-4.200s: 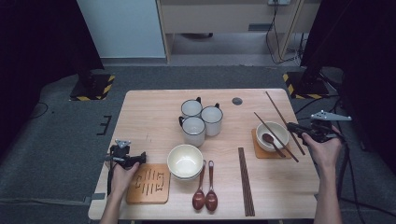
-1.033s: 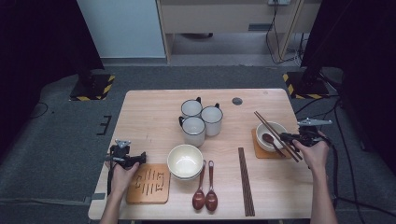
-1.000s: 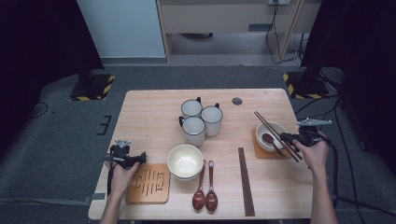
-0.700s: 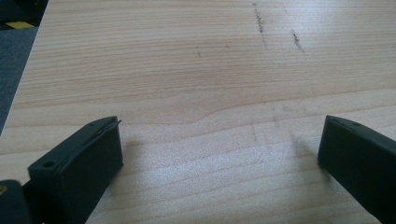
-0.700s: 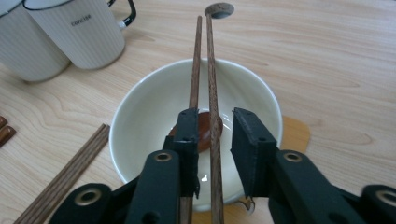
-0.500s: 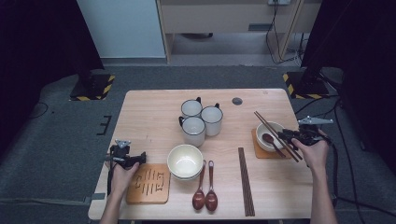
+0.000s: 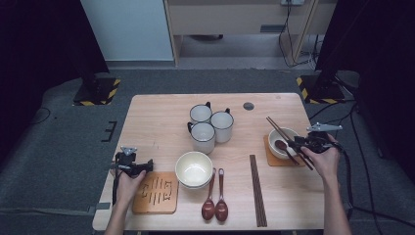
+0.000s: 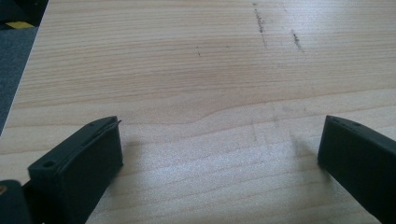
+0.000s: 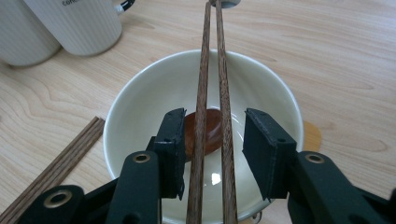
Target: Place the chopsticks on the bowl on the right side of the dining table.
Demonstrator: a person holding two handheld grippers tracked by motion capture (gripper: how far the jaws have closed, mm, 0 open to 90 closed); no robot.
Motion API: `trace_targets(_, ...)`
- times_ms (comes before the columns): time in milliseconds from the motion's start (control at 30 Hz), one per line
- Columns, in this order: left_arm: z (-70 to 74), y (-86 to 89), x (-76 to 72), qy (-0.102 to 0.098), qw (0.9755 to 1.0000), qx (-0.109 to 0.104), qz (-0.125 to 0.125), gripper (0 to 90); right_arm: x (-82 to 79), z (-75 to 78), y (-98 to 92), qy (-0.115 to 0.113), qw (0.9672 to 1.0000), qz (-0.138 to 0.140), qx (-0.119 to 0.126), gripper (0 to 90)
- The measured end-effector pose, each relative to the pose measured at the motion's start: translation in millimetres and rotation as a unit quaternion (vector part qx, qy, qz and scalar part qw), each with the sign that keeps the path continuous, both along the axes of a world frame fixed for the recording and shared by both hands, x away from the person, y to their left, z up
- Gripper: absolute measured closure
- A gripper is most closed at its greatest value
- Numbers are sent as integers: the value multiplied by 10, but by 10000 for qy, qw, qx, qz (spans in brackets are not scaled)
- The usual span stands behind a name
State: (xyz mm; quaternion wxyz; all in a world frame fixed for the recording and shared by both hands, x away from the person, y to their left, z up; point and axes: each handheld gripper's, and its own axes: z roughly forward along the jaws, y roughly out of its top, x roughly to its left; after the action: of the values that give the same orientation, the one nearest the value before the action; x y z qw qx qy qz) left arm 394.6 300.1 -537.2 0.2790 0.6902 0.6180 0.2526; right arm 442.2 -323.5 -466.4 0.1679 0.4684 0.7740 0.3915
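Observation:
A pair of brown chopsticks (image 7: 285, 138) (image 9: 203, 70) lies across a small cream bowl (image 7: 272, 136) (image 9: 140, 88) at the table's right. The bowl stands on a wooden coaster (image 7: 274, 159) and has a brown spoon (image 9: 212, 133) in it. My right gripper (image 7: 301, 144) (image 9: 215, 140) straddles the near ends of the chopsticks. Its jaws have just been opening, and the pads stand off the sticks on both sides. My left gripper (image 7: 146, 165) (image 8: 219, 154) rests open on bare wood near the table's left front, with nothing between its jaws.
Three white mugs (image 7: 210, 125) cluster at the table's centre back. In front of them stand a larger cream bowl (image 7: 194, 169), two brown spoons (image 7: 215, 205) and a second chopstick pair (image 7: 258, 191). A slotted wooden trivet (image 7: 155, 192) lies beside my left hand.
The right gripper carried the chopsticks left and down onto the small bowl, then its jaws spread apart and released them. The left gripper has stayed put.

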Motion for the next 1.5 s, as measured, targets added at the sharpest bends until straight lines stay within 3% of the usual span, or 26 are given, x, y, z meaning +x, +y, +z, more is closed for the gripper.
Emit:
trace_targets(600, 0, 0, 0, -1, 10000, -1, 1, 0, -19, -25, -13, 24, 9999, 120, -100, 766)
trace_targets(1500, 0, 0, 0, 0, 10000, -1, 0, 0, -66, -22, -42, 62, 9987, 490, -100, 750)
